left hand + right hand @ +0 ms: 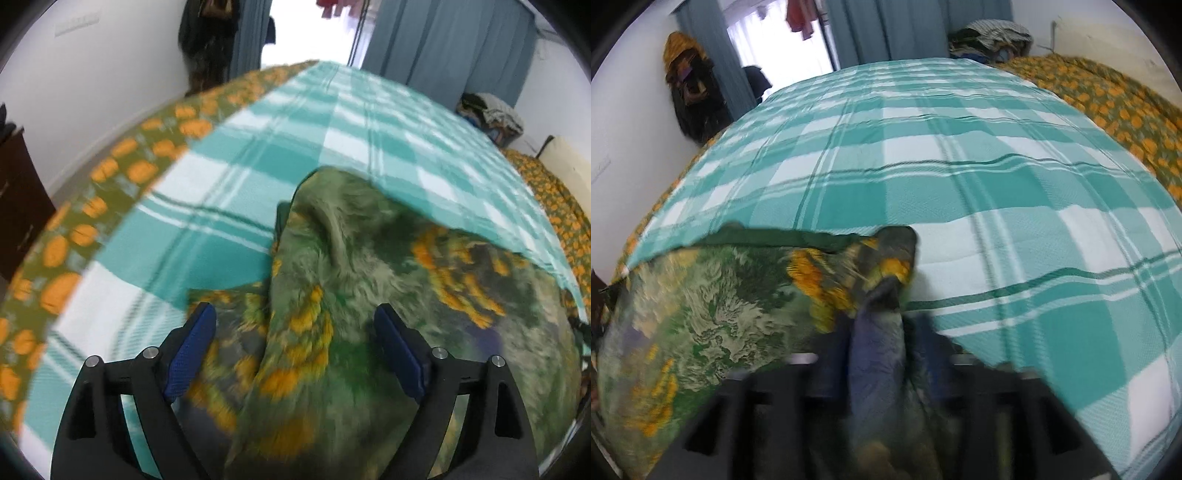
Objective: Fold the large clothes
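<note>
A large green garment with orange flower print [369,266] lies bunched on a teal and white checked bed cover [258,147]. My left gripper [295,317] is open, its blue pads [192,350] on either side of a raised fold of the garment, not closed on it. In the right wrist view the garment [713,314] hangs to the left, and my right gripper [882,321] is shut on a bunched edge of it above the checked cover [960,166]. That view is blurred by motion.
A green and orange floral sheet [92,206] borders the bed on the left and on the right [1108,96]. A pile of clothes [491,114] sits at the far right corner. Blue curtains [443,40] and a bright doorway stand behind. A dark cabinet [14,199] is at left.
</note>
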Available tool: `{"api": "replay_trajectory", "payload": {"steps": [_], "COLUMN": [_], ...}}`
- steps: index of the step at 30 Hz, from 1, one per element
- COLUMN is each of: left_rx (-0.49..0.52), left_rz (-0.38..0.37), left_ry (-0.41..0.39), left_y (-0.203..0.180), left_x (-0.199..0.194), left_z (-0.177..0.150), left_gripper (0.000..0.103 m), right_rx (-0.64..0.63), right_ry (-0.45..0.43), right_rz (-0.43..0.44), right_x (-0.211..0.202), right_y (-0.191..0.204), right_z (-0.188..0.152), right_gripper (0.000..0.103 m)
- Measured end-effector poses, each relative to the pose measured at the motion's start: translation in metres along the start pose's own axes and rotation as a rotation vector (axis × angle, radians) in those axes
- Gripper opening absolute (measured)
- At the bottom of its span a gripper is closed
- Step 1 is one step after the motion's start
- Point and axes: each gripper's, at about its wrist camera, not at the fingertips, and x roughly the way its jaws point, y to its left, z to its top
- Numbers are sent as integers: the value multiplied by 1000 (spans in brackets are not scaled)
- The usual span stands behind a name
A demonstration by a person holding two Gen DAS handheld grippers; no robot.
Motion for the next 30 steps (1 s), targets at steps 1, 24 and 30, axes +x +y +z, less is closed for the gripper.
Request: {"api": "replay_trajectory", "payload": {"steps": [1, 24, 30], "left_rx": [1, 301, 280], "left_rz": [-8, -158, -193], "left_ry": [-9, 162, 147], "left_y": [0, -221, -215], "left_x": [-13, 95, 98], "left_z": [0, -16, -18], "left_gripper": [88, 103, 102], "right_rx": [5, -94, -110], "right_ry": [-31, -69, -87], "right_rz": [7, 160, 168], "right_x": [-13, -43, -39], "right_y": [-5, 31, 31], "right_z": [1, -83, -91], "right_gripper": [82, 82, 82]}}
